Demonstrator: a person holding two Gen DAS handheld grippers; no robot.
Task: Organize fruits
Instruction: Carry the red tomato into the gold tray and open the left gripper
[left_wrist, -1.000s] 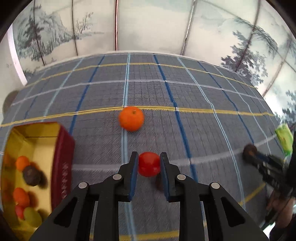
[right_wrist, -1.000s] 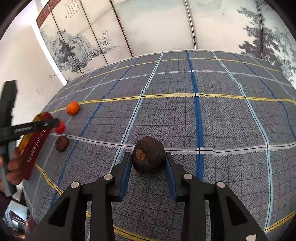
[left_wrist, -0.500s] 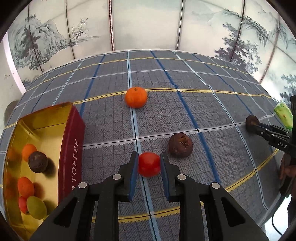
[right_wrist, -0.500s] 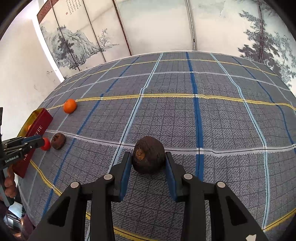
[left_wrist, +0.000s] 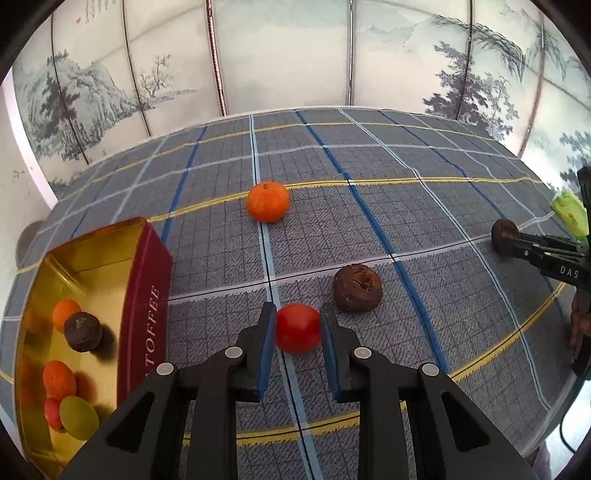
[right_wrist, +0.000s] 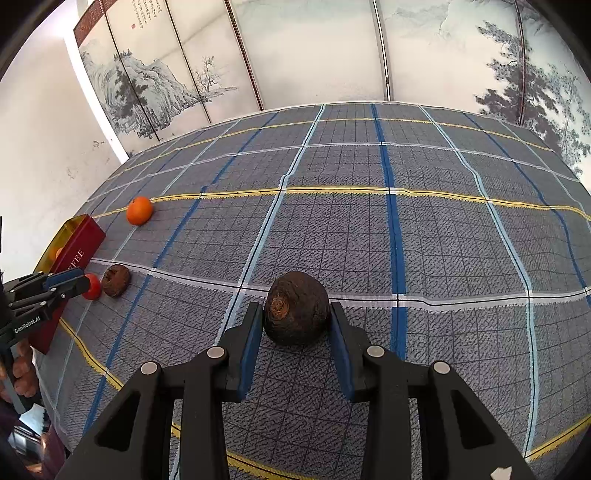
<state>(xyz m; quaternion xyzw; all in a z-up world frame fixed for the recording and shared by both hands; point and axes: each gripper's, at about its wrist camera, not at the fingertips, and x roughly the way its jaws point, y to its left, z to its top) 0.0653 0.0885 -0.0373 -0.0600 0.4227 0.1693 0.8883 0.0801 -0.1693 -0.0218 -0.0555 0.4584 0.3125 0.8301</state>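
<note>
The round red fruit (left_wrist: 297, 328) sits between the left gripper (left_wrist: 297, 345) jaws; the open toffee tin (left_wrist: 146, 295) lies left, the wrinkled brown fruit (left_wrist: 357, 287) just right, the orange mandarin (left_wrist: 267, 201) ahead.

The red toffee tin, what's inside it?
Inside the tin: two oranges, a brown fruit, a green one, something red. Its near corner is out of view.

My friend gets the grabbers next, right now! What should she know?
Left gripper: shut on the red fruit, near the toffee tin.
Right gripper: shut on a dark brown fruit, far from the tin.
Done: five fruits show in the tin.
Left: drop both held fruits in, then fetch the orange and the wrinkled brown fruit lying loose on the checked cloth.
</note>
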